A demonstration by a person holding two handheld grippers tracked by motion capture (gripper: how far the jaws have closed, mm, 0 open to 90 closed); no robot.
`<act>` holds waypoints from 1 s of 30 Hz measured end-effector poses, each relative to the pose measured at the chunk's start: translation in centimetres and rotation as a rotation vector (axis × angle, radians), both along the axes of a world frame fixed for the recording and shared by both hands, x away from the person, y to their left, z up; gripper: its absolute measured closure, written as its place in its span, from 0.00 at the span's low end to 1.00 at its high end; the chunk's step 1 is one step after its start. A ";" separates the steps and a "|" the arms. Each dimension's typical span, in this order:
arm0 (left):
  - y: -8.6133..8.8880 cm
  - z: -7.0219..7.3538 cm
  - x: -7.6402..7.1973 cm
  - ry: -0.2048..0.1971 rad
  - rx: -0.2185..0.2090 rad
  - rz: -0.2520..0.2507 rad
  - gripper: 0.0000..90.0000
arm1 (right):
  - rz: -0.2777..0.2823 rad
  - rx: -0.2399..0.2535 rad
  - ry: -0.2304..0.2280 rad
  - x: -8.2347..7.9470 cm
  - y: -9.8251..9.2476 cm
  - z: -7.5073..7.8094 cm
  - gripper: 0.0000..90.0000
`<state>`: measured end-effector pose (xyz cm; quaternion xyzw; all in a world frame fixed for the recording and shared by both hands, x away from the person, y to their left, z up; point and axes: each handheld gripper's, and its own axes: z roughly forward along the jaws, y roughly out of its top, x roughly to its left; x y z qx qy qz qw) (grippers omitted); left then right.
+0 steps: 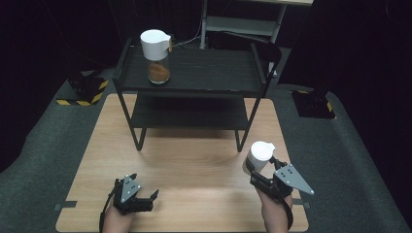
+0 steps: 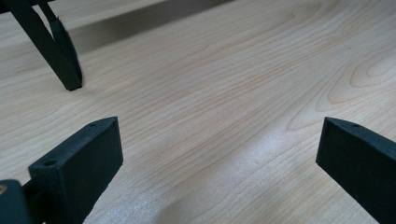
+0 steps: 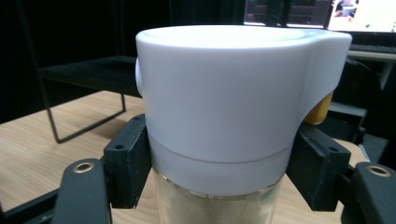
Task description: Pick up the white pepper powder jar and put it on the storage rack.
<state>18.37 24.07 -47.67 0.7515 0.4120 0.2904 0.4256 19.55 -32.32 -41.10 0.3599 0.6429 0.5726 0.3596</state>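
- High view: two jars with white lids. One jar (image 1: pixel 258 156) is pinched in the right tool (image 1: pixel 260 172) above the desk's (image 1: pixel 194 165) right front part; the other jar (image 1: pixel 156 53), with brown powder, stands upright on the top shelf of the black rack (image 1: pixel 194 85), at its left end.
- One rack, two shelves, standing on the far half of the desk.
- The left tool (image 1: pixel 145 196) lies low over the desk's left front, its jaws spread with nothing between them.
- No label or writing can be read on either jar.
- Left gripper view: both black jaws stand wide apart over bare wood grain; one rack foot (image 2: pixel 70 77) rests on the desk at upper left.
- Right gripper view: the two jaws press on the jar (image 3: pixel 233 112) at the lid's lower edge, from both sides. Below the lid, glass holds pale contents, perhaps powder; the close view is too tight to be sure. A small yellow part (image 3: pixel 320 109) shows under the lid's spout. Screens far behind are too blurred to read.
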 end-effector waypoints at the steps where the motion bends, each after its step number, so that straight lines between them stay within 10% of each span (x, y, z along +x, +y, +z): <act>1: 0.0 0.0 0.0 0.000 0.004 0.000 0.01 | 0.005 0.002 -0.002 0.0 0.1 0.1 0.34; 30: 0.3 0.2 0.4 0.012 0.012 -0.028 0.01 | 0.125 -0.001 -0.038 3.4 3.4 5.8 0.34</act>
